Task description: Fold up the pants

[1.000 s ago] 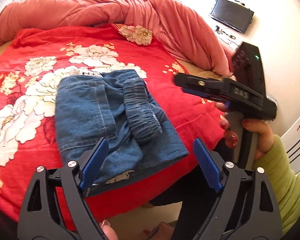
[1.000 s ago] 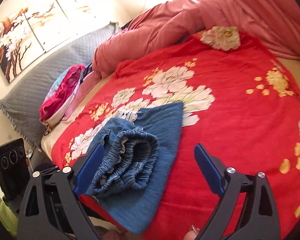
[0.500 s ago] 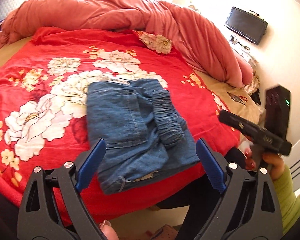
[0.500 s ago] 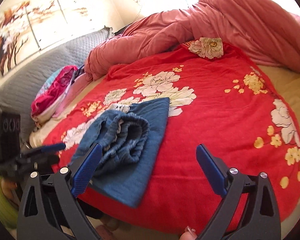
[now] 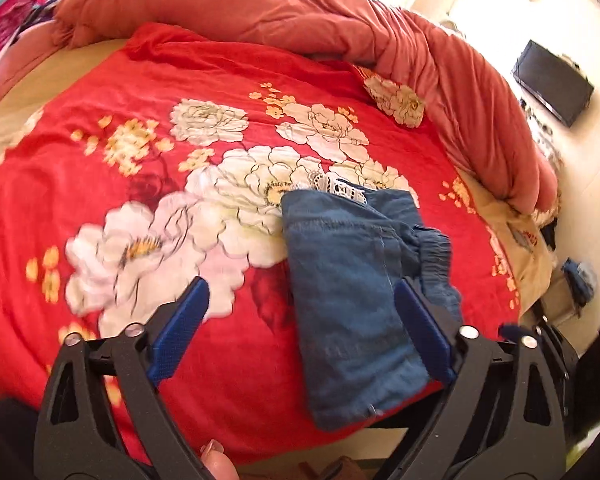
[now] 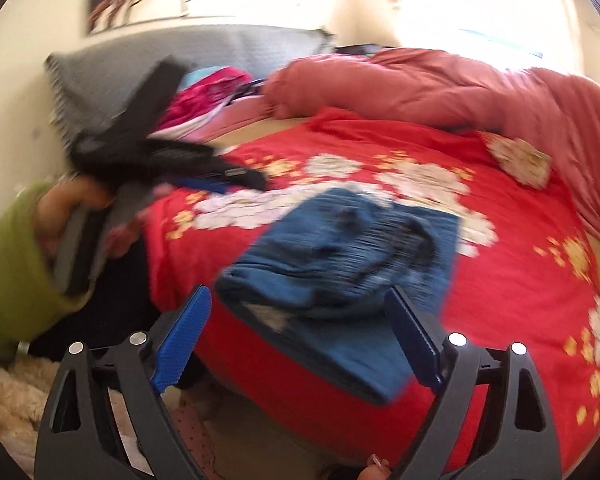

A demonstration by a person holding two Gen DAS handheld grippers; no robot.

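The blue denim pants (image 5: 356, 280) lie folded into a small bundle near the front edge of the bed, elastic waistband on the right. My left gripper (image 5: 300, 332) hovers over the bundle's left part; its jaws are closing with only air between the pads. In the blurred right wrist view the pants (image 6: 340, 256) sit just beyond my right gripper (image 6: 300, 344), whose jaws are also closing and touch no cloth. A hand in a green sleeve (image 6: 8, 272) holds the left gripper (image 6: 236, 180) to the left of the pants.
A red floral blanket (image 5: 140, 240) covers the bed, and a salmon duvet (image 5: 260, 8) is bunched along its far side. A grey pillow (image 6: 100, 68) and pink clothes (image 6: 204, 96) lie at the head. A black screen (image 5: 552, 80) stands by the wall.
Both grippers swung sideways. In the left view the pants slid from centre to the right; in the right view they now sit between the fingers. Both jaws narrowed slightly.
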